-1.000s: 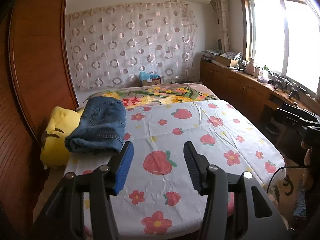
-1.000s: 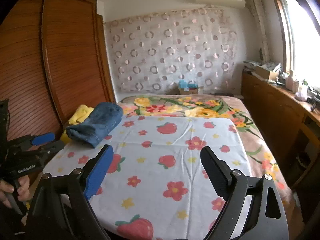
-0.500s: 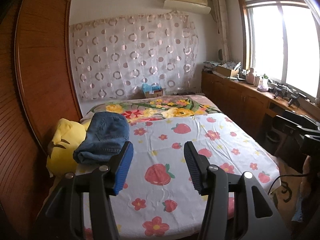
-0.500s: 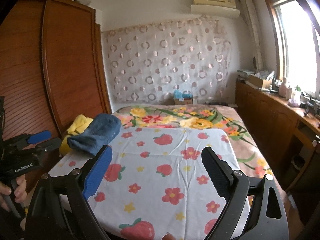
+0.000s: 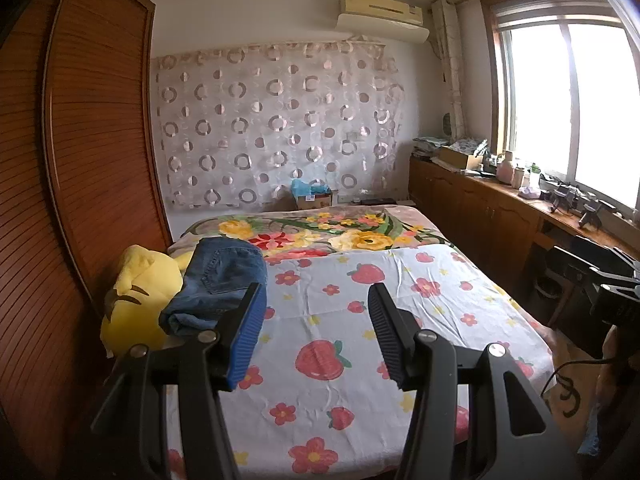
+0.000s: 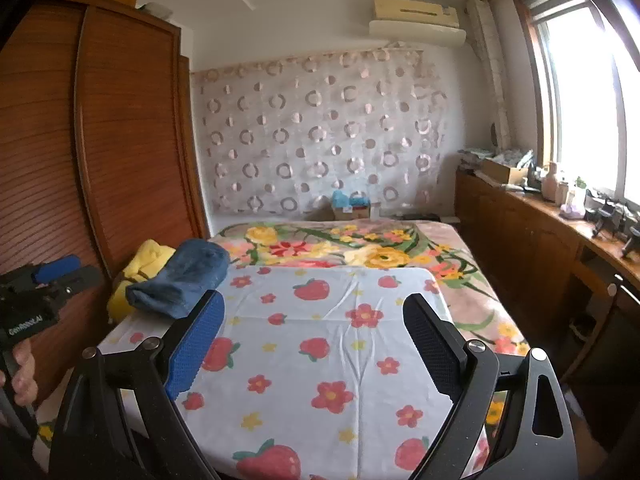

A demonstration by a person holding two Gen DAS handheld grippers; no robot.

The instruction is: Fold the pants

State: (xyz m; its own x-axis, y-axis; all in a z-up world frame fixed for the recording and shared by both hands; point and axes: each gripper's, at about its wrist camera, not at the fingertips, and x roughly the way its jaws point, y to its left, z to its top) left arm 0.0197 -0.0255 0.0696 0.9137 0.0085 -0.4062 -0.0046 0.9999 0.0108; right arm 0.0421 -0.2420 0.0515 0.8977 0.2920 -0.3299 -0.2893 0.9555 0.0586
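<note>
My left gripper (image 5: 316, 320) and right gripper (image 6: 312, 334) hover with fingers apart, holding nothing. The folded pants (image 5: 218, 284) lie left of centre on the bed (image 5: 360, 320), against a yellow plush (image 5: 138, 296).

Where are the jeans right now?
The folded jeans lie at the left edge of the bed, resting partly on a yellow plush toy beside the wooden wardrobe; neither gripper touches them.
</note>
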